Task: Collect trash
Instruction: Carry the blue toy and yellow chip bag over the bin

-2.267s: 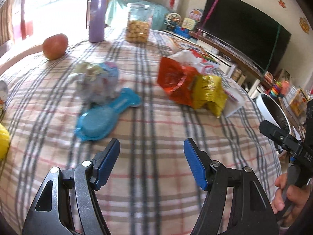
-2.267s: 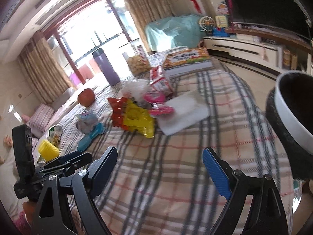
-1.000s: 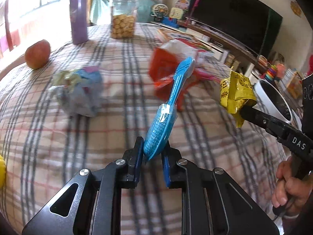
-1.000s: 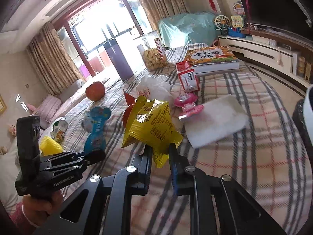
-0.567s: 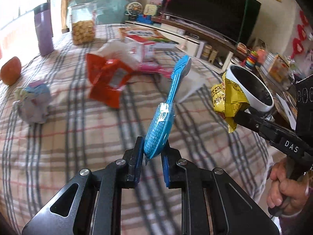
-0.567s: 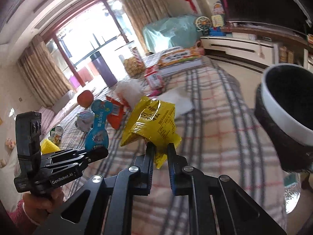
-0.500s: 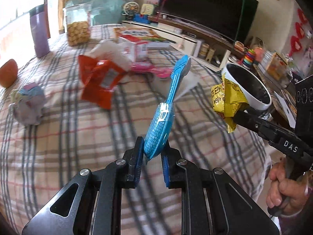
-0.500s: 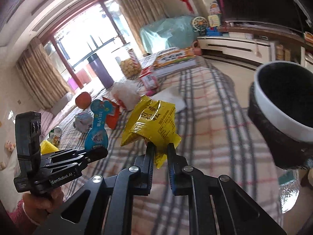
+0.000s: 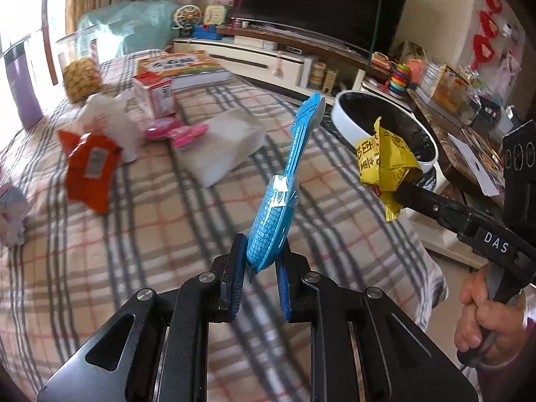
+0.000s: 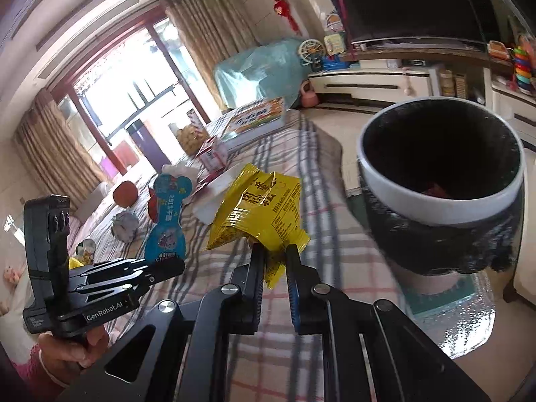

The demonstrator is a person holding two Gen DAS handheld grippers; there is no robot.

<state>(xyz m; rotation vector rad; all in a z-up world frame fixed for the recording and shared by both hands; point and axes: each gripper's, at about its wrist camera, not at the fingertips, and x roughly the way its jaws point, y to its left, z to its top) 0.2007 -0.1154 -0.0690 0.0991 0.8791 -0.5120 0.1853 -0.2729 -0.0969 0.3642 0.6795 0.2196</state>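
- Plaid cloth (image 9: 140, 221) covers the table on which the work is done, with a living room, a dark television and a low cabinet seen behind it.
- Nearest, the left gripper (image 9: 259, 268) is clamped on the lower end of a blue wrapper (image 9: 281, 194), which is held upright above the cloth.
- Beside it, the right gripper (image 10: 274, 268) is closed on a crumpled yellow snack bag (image 10: 258, 214), which is raised off the table.
- Just past the table's right edge, a white-rimmed bin (image 10: 402, 187) with a black liner is seen; the yellow snack bag is held near its rim but not yet over its mouth. Something reddish is glimpsed inside the bin, though what it is cannot be told.
- Farther along the cloth, an orange-red packet (image 9: 90, 167), a white pad (image 9: 224, 147), pink wrappers (image 9: 174, 130), a crumpled white tissue (image 9: 107, 124) and a small carton (image 9: 154, 93) are left lying.
- Farthest, a book (image 9: 184, 67), a cookie jar (image 9: 80, 70) and a purple bottle (image 9: 23, 90) are seen, which are judged not to be trash.
- The task is judged to be at an early-to-middle point: two pieces are lifted but neither is dropped, and several pieces are still to be gathered.
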